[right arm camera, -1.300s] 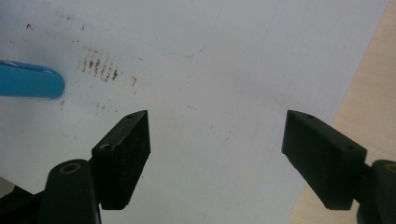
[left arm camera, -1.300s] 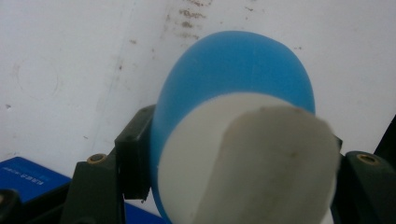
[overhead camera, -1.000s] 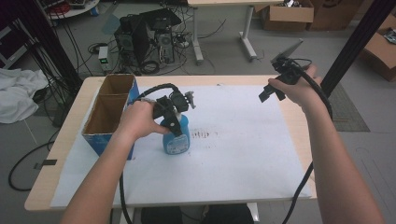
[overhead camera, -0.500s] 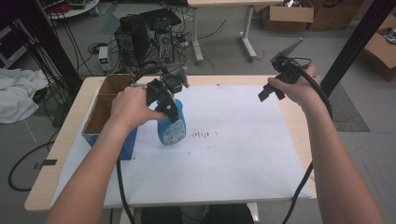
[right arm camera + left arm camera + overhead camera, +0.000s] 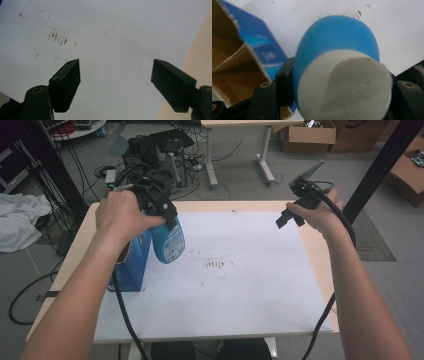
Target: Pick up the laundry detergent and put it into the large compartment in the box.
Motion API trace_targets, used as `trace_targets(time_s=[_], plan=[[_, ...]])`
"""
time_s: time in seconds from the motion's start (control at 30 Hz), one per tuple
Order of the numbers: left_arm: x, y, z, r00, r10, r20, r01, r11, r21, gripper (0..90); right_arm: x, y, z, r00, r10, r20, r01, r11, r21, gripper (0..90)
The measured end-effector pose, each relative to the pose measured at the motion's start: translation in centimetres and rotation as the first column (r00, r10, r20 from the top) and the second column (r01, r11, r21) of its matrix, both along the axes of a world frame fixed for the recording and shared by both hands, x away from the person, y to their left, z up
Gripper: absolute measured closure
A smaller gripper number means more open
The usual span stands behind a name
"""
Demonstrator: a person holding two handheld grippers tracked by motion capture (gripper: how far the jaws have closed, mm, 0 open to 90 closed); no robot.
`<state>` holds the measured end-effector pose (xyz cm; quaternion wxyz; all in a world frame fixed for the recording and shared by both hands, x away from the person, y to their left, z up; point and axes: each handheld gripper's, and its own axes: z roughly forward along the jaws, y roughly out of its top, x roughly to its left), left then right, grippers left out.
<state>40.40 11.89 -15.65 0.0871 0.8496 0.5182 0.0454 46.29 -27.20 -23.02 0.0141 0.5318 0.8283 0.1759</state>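
Left gripper [image 5: 165, 212] clamped on the blue plastic spray bottle with a white top [image 5: 168, 240], lifted off the table; right gripper [image 5: 290, 217] empty.

We see the bottle pinched between the left jaws near its white upper part, hanging above the white paper sheet [image 5: 240, 290], just beside the open blue cardboard box [image 5: 131, 265] at the left edge of the light wooden table [image 5: 320, 255]. In the left gripper view the bottle [image 5: 337, 57] sits squeezed between both jaws, box [image 5: 239, 57] to one side. Right gripper [image 5: 115, 82] jaws spread wide, nothing between them, held above the sheet [image 5: 112, 32] near its right edge. Brown smudge marks [image 5: 216, 265] on the sheet's middle.
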Motion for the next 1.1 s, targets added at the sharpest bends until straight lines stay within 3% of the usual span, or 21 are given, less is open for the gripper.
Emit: trace_targets(time_s=[0.07,0.23,0.37,0.5,0.7,0.87,1.03,1.1], plan=[[0.0,1.0,0.9,0.9975,0.070,0.003,-0.070,0.9974,-0.015,37.1,0.0,-0.1,0.0,1.0000,-0.005,0.002,0.005,1.0000,0.005,23.4],[-0.1,3.4,2.9,0.9775,0.210,0.017,-0.210,0.9771,-0.038,37.1,0.0,0.0,0.0,1.0000,-0.002,0.003,0.002,0.9999,0.011,23.4],[-0.3,5.4,4.1,0.9589,0.282,0.031,-0.280,0.9588,-0.046,37.2,0.0,-0.1,0.1,1.0000,0.001,0.005,-0.001,0.9999,0.012,23.4],[-0.5,7.3,4.8,0.9356,0.351,0.036,-0.349,0.9351,-0.064,37.2,-0.1,-0.2,0.2,1.0000,0.001,0.004,-0.001,1.0000,0.010,23.6],[-0.8,9.9,5.5,0.9043,0.424,0.046,-0.420,0.9039,-0.079,37.3,-0.1,-0.6,0.3,1.0000,-0.007,0.004,0.007,0.9999,0.010,23.6],[-1.0,11.6,5.7,0.8806,0.470,0.062,-0.466,0.8822,-0.066,37.3,-0.1,-0.9,0.3,0.9999,-0.011,0.007,0.011,0.9999,0.012,23.6],[-1.2,12.6,5.5,0.8647,0.497,0.072,-0.495,0.8677,-0.046,37.4,-0.2,-1.0,0.3,0.9999,-0.013,0.006,0.012,0.9999,0.012,23.5],[-1.2,12.9,5.4,0.8626,0.501,0.069,-0.499,0.8654,-0.041,37.4,-0.2,-1.1,0.3,0.9999,-0.012,0.008,0.012,0.9999,0.010,23.5]])
